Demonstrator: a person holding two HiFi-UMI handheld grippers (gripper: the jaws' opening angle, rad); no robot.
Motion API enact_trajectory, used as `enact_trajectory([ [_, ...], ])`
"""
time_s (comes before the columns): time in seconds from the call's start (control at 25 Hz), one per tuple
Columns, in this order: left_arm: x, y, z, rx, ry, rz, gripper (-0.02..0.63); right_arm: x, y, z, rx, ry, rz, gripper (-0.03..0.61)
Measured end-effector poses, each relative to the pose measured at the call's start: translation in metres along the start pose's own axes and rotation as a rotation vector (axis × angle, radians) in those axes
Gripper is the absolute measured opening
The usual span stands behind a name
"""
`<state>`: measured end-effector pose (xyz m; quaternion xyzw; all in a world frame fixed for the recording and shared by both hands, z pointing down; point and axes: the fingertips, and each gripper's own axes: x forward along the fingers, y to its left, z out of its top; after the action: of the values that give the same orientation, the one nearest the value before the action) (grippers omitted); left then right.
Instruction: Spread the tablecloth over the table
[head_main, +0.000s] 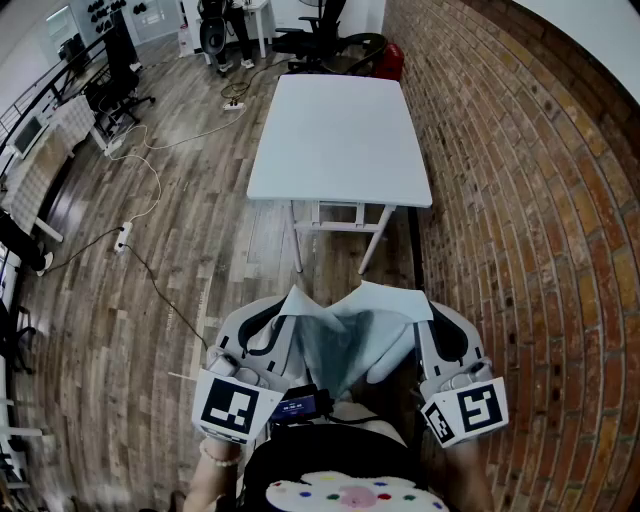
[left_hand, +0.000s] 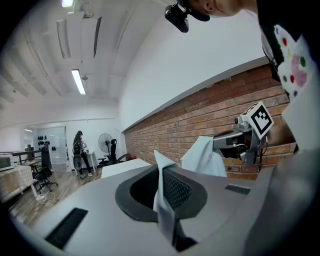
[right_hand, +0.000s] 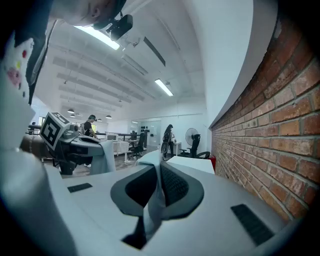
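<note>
Pale tablecloth bunched, sagging, pinched at two corners; white table ahead, well apart.

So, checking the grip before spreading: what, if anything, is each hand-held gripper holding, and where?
Both hold the tablecloth: the left hand-held gripper and the right hand-held gripper each pinch one upper corner.

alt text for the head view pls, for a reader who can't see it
Seen from above, the left gripper and right gripper each pinch a corner of a pale tablecloth that sags between them. Ahead stands a white table with nothing on it, on a wooden floor, with a brick wall along the right.
</note>
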<state>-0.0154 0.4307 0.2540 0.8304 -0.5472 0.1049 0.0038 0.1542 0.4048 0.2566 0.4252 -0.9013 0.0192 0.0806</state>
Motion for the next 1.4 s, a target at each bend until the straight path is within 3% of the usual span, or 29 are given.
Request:
enact_trajectory([
  [0.56, 0.005, 0.016, 0.000, -0.005, -0.007, 0.002, 0.014, 0.013, 0.001, 0.010, -0.013, -0.023, -0.016, 0.038],
  [1.16, -0.003, 0.051, 0.021, 0.024, -0.108, -0.036, 0.014, 0.008, 0.003, 0.047, 0.038, -0.137, -0.152, 0.038],
  [1.4, 0.010, 0.062, 0.013, 0.007, -0.095, -0.041, 0.014, 0.020, -0.004, 0.046, 0.037, -0.140, -0.162, 0.038],
])
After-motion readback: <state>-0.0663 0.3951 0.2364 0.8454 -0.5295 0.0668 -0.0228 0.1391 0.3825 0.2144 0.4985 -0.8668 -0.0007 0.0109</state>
